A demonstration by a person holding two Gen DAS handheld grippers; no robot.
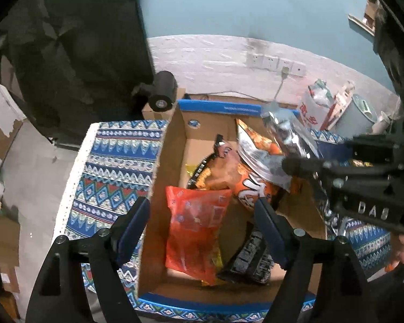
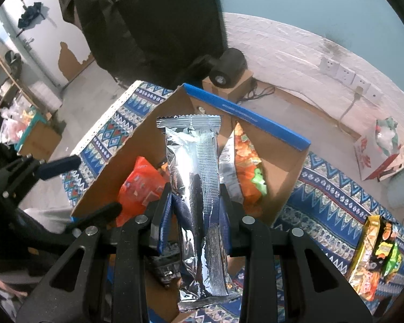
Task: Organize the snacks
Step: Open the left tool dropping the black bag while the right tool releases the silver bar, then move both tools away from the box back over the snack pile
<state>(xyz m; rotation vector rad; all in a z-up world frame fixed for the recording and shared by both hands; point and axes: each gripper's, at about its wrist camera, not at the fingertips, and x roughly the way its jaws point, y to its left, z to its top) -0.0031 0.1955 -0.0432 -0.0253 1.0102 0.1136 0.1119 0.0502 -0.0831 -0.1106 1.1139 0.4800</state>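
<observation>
Silver foil packet [image 2: 199, 196]: long, crinkled, serrated top edge, ribbed seam down its length. Right gripper [image 2: 196, 210] is clamped on it at mid-length, packet upright, centre of the right wrist frame, over the cardboard box [image 2: 288, 177]. Left gripper [image 1: 202, 215] jaws are spread wide, nothing between them, over the box, lower centre of the left wrist frame. Left view shows the box contents: red bag [image 1: 194, 231], orange chip bag [image 1: 245, 185], black packet [image 1: 250, 258]. Only the right view shows more snack packets [image 2: 374, 255] on the patterned cloth [image 2: 331, 196], lower right.
</observation>
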